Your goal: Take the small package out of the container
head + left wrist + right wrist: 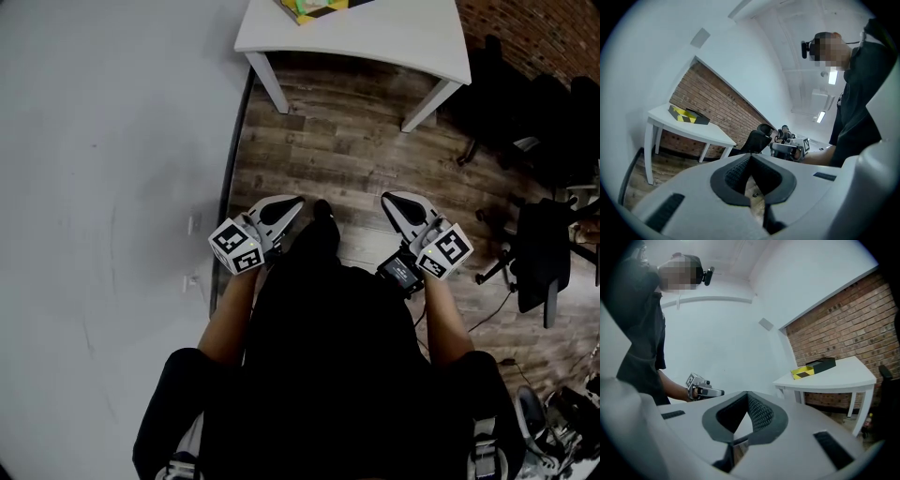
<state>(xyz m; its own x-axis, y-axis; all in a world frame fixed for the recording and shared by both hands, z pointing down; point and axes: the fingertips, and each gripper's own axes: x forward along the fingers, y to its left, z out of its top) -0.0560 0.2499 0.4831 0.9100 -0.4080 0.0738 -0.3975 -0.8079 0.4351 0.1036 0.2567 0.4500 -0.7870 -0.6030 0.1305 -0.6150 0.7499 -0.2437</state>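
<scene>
A black and yellow container (314,7) lies on a white table (375,37) at the far end of the wooden floor. It also shows in the left gripper view as the container (689,116) and in the right gripper view as the container (813,368). No small package is visible. I hold both grippers at waist height, well short of the table. The left gripper (298,201) is shut with nothing in it, and so is the right gripper (386,198). Each gripper view shows its own jaws closed tip to tip, left gripper (751,159) and right gripper (746,397).
A white wall (103,169) runs along the left. Black office chairs (544,253) and cables stand at the right by a brick wall (553,28). Bare wooden floor (347,141) lies between me and the table legs (274,89).
</scene>
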